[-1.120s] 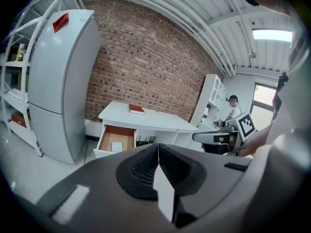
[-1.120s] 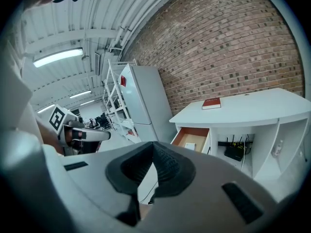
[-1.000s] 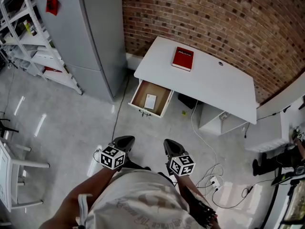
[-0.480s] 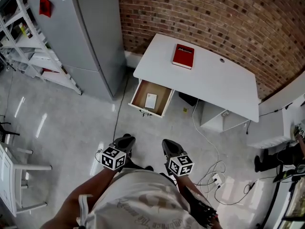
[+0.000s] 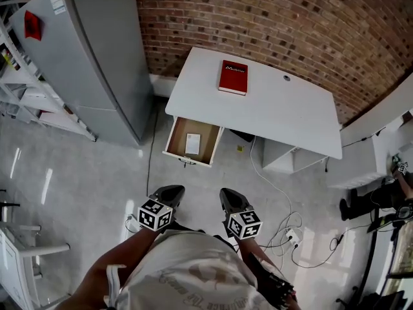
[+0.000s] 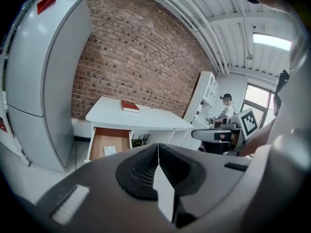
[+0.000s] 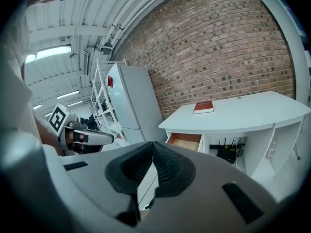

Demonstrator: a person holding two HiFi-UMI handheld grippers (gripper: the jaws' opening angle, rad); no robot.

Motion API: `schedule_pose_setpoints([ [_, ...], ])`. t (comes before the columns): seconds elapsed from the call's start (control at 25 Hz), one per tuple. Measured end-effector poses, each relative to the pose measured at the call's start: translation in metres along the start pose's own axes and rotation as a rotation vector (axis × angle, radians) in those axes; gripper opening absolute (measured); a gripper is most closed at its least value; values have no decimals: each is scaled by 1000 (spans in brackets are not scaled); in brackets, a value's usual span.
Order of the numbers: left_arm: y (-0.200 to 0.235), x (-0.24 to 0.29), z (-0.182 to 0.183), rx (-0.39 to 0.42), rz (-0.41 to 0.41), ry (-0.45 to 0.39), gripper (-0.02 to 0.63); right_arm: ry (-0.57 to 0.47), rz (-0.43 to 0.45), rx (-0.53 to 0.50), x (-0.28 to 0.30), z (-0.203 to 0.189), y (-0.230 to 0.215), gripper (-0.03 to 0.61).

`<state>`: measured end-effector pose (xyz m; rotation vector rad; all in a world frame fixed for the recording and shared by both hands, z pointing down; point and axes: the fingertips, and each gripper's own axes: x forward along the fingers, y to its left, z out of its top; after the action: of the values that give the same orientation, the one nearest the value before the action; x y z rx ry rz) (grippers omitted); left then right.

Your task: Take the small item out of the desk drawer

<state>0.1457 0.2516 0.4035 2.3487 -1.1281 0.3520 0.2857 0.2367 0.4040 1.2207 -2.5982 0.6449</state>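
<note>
A white desk [image 5: 271, 108] stands against the brick wall. Its left drawer [image 5: 174, 148] is pulled open and holds a small white item [image 5: 192, 143], also seen as the pale item [image 6: 110, 150] in the left gripper view. Both grippers are held close to my body, well short of the desk. My left gripper [image 5: 169, 194] is shut with nothing between its jaws. My right gripper [image 5: 230, 197] is shut and empty too. In the right gripper view the open drawer [image 7: 185, 141] shows under the desk top.
A red book [image 5: 233, 77] lies on the desk top. A grey fridge [image 5: 84, 57] stands left of the desk, with white shelving [image 5: 13, 76] beyond it. Cables and a power strip [image 5: 289, 234] lie on the floor to the right. A white cabinet [image 5: 374, 134] stands at right.
The view has shifted: desk, drawer and fridge now sit further left and slightly higher in the head view. Both grippers stay shut near my body.
</note>
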Motion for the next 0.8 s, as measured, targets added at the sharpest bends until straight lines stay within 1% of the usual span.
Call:
schedule_pose_setpoints([
  [0.16, 26, 9, 20, 4, -12, -2, 9, -38, -28, 6, 17, 24, -9, 6],
  [0.28, 40, 16, 34, 6, -23, -6, 9, -43, -34, 5, 29, 37, -11, 6],
  [0.48, 55, 31, 42, 2, -51, 6, 9, -22, -60, 24, 42, 37, -18, 6],
  [0.8, 106, 43, 67, 12, -90, 23, 9, -23, -124, 54, 86, 54, -22, 6],
])
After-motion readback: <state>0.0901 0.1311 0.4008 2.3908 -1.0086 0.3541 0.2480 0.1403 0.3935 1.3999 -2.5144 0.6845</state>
